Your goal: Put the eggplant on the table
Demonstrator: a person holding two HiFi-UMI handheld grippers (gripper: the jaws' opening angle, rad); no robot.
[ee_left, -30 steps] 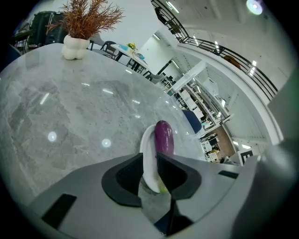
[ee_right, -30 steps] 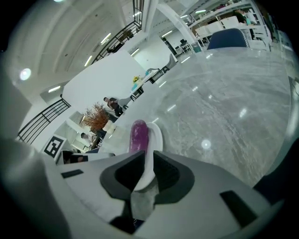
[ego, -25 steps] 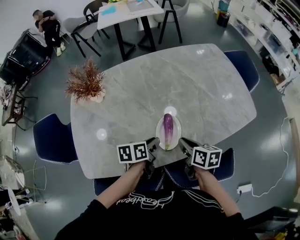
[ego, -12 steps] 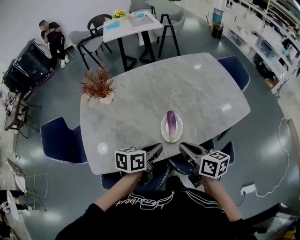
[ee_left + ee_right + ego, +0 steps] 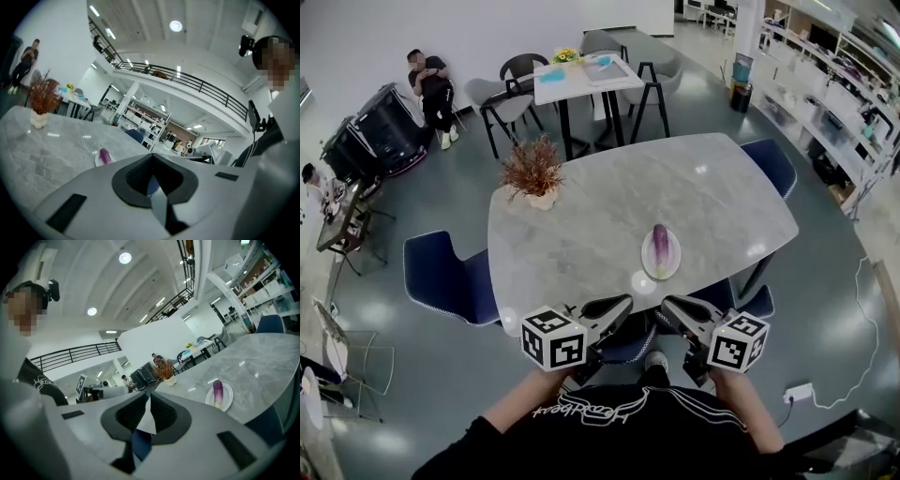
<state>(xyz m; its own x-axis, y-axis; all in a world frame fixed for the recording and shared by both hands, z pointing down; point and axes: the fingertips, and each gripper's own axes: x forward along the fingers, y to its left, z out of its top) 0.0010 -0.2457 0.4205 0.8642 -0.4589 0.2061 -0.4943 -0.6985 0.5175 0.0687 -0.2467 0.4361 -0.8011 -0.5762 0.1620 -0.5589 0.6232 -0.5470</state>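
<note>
A purple eggplant (image 5: 659, 244) lies on a small white plate (image 5: 672, 265) near the front edge of the grey marble table (image 5: 609, 206). Both grippers hang in front of the table's near edge, off the tabletop and close to my body. My left gripper (image 5: 623, 302) and my right gripper (image 5: 667, 305) point toward the table with jaws closed and nothing between them. The left gripper view shows the eggplant (image 5: 105, 156) far off beyond the left gripper (image 5: 151, 157). In the right gripper view the eggplant (image 5: 218, 391) lies well ahead of the right gripper (image 5: 146, 397).
A potted dried plant (image 5: 532, 173) stands at the table's far left corner. Blue chairs sit at the left (image 5: 441, 272), far right (image 5: 773, 161) and near side (image 5: 741, 302). A second table (image 5: 581, 70) with chairs, seated people and shelves (image 5: 834, 103) lie beyond.
I have backed away from the table. Both grippers have drawn back from the plate, off the tabletop. The eggplant and plate have not moved.
</note>
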